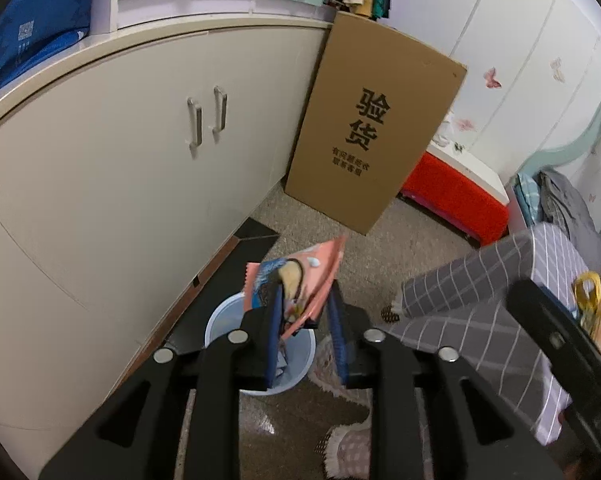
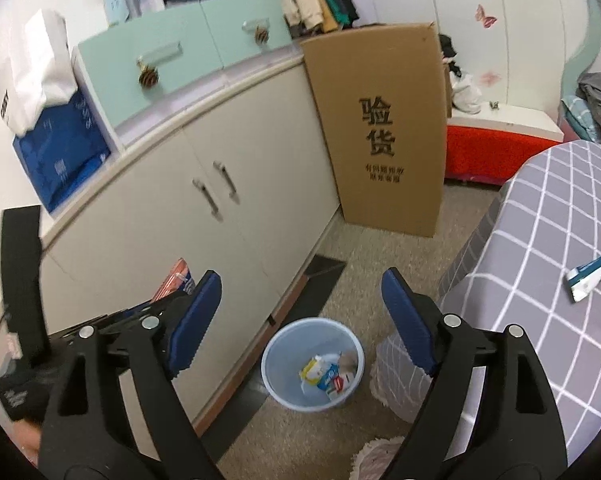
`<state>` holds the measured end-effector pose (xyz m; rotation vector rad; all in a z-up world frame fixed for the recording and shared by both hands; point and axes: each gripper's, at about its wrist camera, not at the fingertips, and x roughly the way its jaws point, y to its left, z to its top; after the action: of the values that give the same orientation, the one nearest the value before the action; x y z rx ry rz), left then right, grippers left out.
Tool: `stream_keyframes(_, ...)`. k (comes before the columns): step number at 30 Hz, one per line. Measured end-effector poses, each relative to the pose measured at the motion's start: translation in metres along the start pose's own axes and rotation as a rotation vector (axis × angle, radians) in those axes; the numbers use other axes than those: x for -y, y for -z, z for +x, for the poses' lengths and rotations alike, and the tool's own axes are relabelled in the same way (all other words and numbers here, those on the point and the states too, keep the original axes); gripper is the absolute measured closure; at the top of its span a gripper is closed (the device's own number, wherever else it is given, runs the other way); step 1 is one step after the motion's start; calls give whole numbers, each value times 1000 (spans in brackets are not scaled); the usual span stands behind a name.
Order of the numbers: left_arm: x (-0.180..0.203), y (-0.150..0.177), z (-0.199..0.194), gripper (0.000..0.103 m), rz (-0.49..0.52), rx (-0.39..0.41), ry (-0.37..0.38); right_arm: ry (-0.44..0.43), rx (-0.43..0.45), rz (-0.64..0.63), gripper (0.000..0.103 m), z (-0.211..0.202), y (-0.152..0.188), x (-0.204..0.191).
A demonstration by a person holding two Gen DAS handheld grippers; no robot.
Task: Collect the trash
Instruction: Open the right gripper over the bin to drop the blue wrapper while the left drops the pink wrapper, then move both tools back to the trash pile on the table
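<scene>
Holding pink wrapper (image 1: pixel 300 284) in left gripper (image 1: pixel 306 312) jaws above blue bin (image 2: pixel 312 364); centre over bin before release. Right gripper (image 2: pixel 300 320) jaws apart, empty.

The blue bin (image 1: pixel 260 344) is half hidden behind the left hand-held gripper (image 1: pixel 302 320) and its pink wrapper (image 1: pixel 300 280). Beside the bin, the desk (image 2: pixel 540 240) is cut off by the frame edge.

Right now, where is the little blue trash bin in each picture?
Left wrist view: blue trash bin sits low, left of centre, mostly hidden behind the left tool.
Right wrist view: bottom centre, fully visible, wrappers inside.
Shared landmark: the tall cardboard box leaning by the cabinet.
</scene>
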<state>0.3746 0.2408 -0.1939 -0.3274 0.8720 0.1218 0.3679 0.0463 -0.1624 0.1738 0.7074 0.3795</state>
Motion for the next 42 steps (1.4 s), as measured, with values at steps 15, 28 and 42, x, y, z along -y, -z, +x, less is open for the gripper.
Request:
stream_keyframes(15, 11, 9, -25, 36, -81, 1, 6, 18, -7, 46, 20, -25, 5, 20)
stream_keyframes(28, 119, 28, -79, 31, 94, 44, 135, 101, 109, 134, 20, -118, 6, 84)
stream_keyframes(42, 298, 72, -71, 29, 328, -26, 295, 283, 218, 349, 19, -218, 22, 241)
